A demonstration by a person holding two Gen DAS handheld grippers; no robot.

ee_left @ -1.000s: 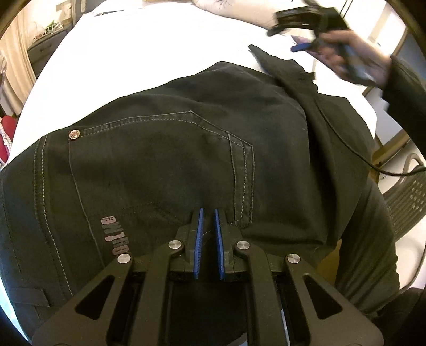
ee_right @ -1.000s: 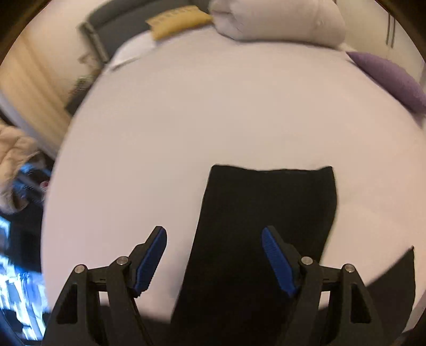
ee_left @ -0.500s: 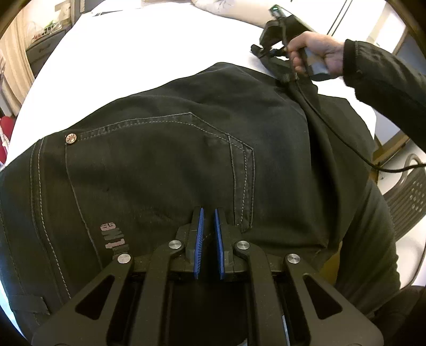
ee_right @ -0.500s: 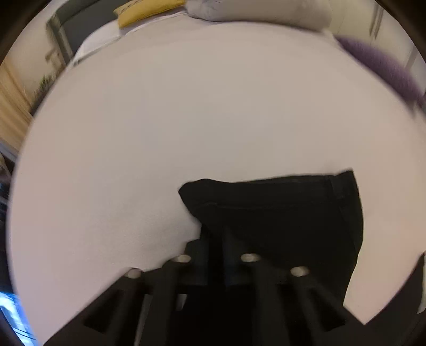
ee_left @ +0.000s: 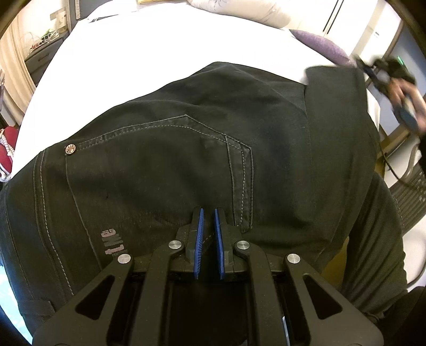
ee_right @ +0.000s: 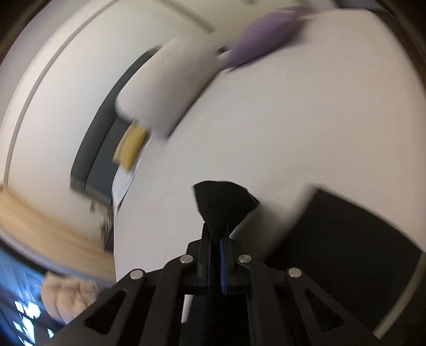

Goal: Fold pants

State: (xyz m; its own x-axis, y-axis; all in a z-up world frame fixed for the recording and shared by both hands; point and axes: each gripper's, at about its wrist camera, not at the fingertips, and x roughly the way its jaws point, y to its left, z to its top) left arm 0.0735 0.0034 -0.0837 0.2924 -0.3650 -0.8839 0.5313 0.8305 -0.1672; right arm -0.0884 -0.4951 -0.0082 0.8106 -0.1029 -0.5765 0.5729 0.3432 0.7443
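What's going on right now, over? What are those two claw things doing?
Left gripper pressed shut at the pants waistband. Right gripper shut on the leg hem, lifted off the bed. Nothing in the way.

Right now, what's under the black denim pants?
The black denim pants lie on a white bedsheet, which shows around their far edges. Whatever is beneath the cloth itself is covered. The right gripper has one leg end pinched and lifted.

Place: a home bedroom is indicated.
Bed: a wide white sheet is spread across the view.
Pillows: white pillow and purple cushion are seen at its far end.
Furniture: dresser stands beside curtains.
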